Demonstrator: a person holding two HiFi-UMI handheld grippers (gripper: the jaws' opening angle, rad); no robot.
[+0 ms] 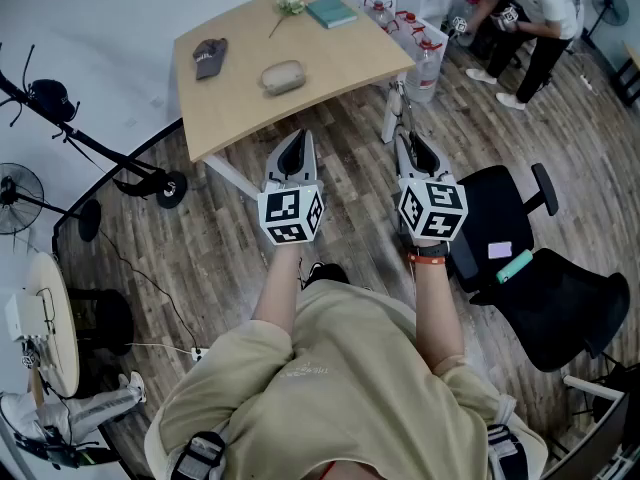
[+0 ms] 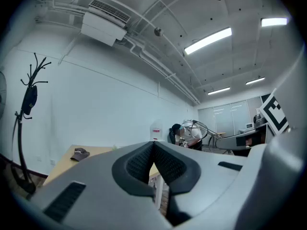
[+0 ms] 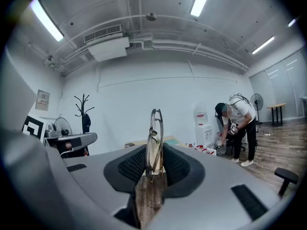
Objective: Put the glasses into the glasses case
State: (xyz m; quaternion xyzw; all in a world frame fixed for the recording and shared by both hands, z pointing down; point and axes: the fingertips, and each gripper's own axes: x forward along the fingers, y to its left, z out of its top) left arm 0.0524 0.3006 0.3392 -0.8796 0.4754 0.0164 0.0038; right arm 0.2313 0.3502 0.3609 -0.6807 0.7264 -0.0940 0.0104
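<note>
A beige oval glasses case (image 1: 283,76) lies shut on the wooden table (image 1: 240,108), ahead of both grippers. My right gripper (image 1: 410,143) is held level in front of the table's near right corner. It is shut on a pair of folded thin-framed glasses (image 3: 154,138), which stand upright between its pads (image 3: 173,169) in the right gripper view. My left gripper (image 1: 295,140) hovers beside it, short of the table's front edge. Its jaws meet at the tip with nothing between them (image 2: 153,145). The case is hidden in both gripper views.
A dark cap (image 1: 209,56), a green book (image 1: 330,11) and a flower (image 1: 290,4) also lie on the table. Water bottles (image 1: 425,53) stand on the floor past its right end, where a person (image 1: 530,8) bends over. Black office chairs (image 1: 540,268) are at my right, a scooter (image 1: 130,178) at my left.
</note>
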